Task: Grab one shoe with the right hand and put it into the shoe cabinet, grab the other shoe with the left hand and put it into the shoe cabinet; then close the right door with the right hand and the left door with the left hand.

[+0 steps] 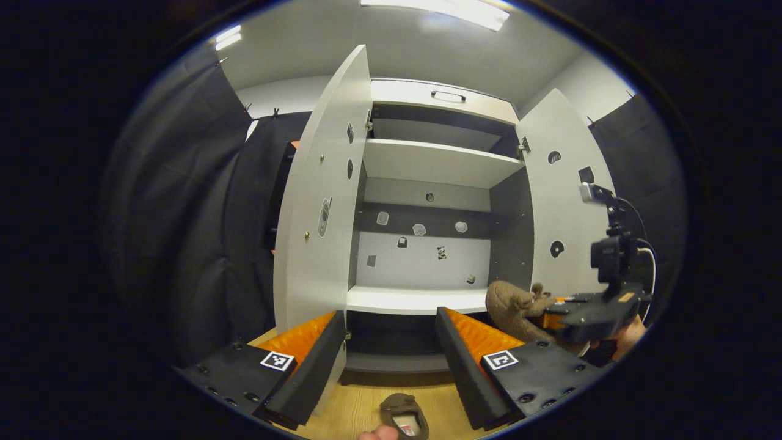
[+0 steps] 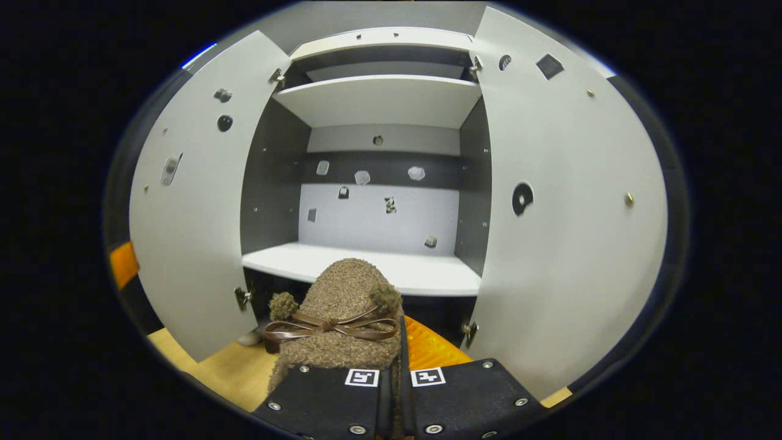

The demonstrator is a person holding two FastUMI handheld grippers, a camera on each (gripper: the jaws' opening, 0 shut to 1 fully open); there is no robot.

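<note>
Brown fuzzy slipper (image 2: 342, 318) with bow, clenched in the right gripper (image 2: 394, 385) toe-first toward the open shoe cabinet's lower shelf (image 2: 366, 269) at twelve o'clock, ready for stowing; left gripper (image 1: 391, 348) released above its mate (image 1: 404, 417) on the floor at six o'clock.

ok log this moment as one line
stage: first shoe to cabinet | right gripper: shut on brown shoe | left gripper: open | second shoe: on floor | cabinet doors: both open

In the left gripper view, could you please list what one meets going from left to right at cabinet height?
Left door → open shelves → right door → right gripper carrying the brown shoe.
</note>
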